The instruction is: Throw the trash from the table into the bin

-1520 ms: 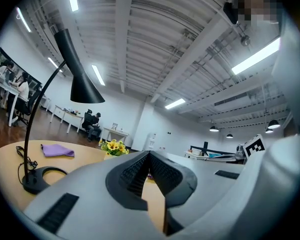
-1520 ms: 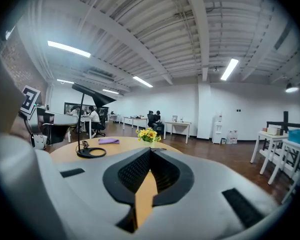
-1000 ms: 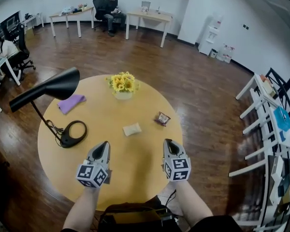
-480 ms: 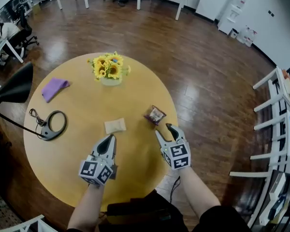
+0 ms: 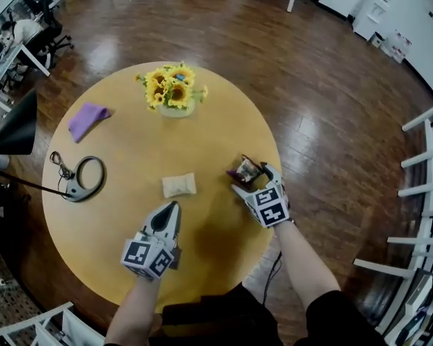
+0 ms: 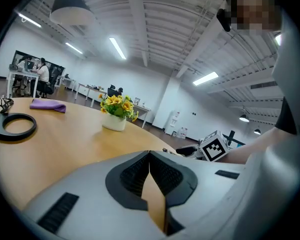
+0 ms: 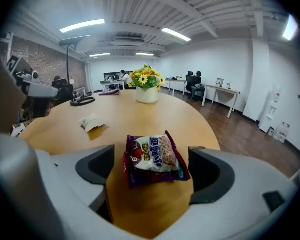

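Two bits of rubbish lie on the round pale-wood table (image 5: pixel 130 157) — one purple foil snack packet (image 7: pixel 155 156) near its right-hand edge and one crumpled whitish paper wad (image 5: pixel 179 185) nearer the middle, well apart from each other. The right gripper (image 5: pixel 255 182) has its tips down at the packet. Its two jaws have just been opening and now stand wide, one on each side of the packet with the pads clear of it, and the packet lies flat on the wood. The left gripper (image 5: pixel 170 209) hovers over the near part of the table, its jaws pressed together on nothing, with the paper wad just ahead of its tip. Also on the table — one white vase of yellow sunflowers (image 5: pixel 172 92), one purple cloth (image 5: pixel 86 120) and one black desk lamp with a ring-shaped base (image 5: pixel 86 177).
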`<control>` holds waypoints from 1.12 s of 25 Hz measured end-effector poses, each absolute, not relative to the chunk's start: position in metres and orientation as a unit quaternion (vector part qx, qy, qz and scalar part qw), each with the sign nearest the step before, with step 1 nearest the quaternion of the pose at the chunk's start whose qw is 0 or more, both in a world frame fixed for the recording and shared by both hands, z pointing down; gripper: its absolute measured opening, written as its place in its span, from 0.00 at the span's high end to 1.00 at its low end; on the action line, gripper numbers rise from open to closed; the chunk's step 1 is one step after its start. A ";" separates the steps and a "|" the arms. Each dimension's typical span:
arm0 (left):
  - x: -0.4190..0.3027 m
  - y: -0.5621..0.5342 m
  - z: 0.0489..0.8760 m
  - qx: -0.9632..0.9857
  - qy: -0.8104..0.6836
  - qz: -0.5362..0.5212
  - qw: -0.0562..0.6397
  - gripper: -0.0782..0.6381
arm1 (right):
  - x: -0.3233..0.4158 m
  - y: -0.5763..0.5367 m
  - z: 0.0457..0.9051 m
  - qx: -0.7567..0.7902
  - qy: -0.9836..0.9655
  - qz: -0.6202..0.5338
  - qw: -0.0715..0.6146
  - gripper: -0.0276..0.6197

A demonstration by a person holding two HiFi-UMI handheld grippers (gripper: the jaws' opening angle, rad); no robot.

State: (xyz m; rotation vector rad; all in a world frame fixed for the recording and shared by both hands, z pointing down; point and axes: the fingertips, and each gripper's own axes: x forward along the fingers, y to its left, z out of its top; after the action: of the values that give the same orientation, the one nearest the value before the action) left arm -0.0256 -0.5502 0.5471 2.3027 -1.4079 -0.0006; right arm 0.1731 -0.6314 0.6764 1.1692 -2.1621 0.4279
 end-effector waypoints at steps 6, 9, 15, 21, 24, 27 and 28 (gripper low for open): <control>-0.035 -0.547 0.552 0.832 -0.508 0.014 0.222 0.88 | 0.164 -0.637 0.698 0.429 -0.816 0.184 0.340 0.38; -0.043 -0.544 0.554 0.832 -0.507 0.020 0.223 0.88 | 0.164 -0.630 0.696 0.450 -0.807 0.188 0.333 0.58; -0.057 -0.540 0.548 0.834 -0.506 0.015 0.217 0.88 | 0.162 -0.617 0.689 0.468 -0.797 0.191 0.331 0.60; -0.070 -0.531 0.544 0.843 -0.495 -0.006 0.210 0.88 | 0.153 -0.595 0.646 0.501 -0.798 0.160 0.295 0.60; -0.079 -0.516 0.533 0.857 -0.473 -0.021 0.206 0.88 | 0.146 -0.573 0.619 0.531 -0.789 0.154 0.268 0.60; -0.101 -0.498 0.519 0.872 -0.448 -0.037 0.192 0.88 | 0.130 -0.545 0.591 0.566 -0.775 0.137 0.246 0.60; -0.109 -0.492 0.514 0.878 -0.439 -0.039 0.186 0.88 | 0.122 -0.534 0.582 0.577 -0.770 0.129 0.241 0.60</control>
State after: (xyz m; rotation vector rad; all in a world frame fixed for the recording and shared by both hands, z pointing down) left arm -0.1093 -0.4916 0.5145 2.4743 -1.2359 -0.1110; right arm 0.1216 -0.5338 0.5822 1.5789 -2.1059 0.3538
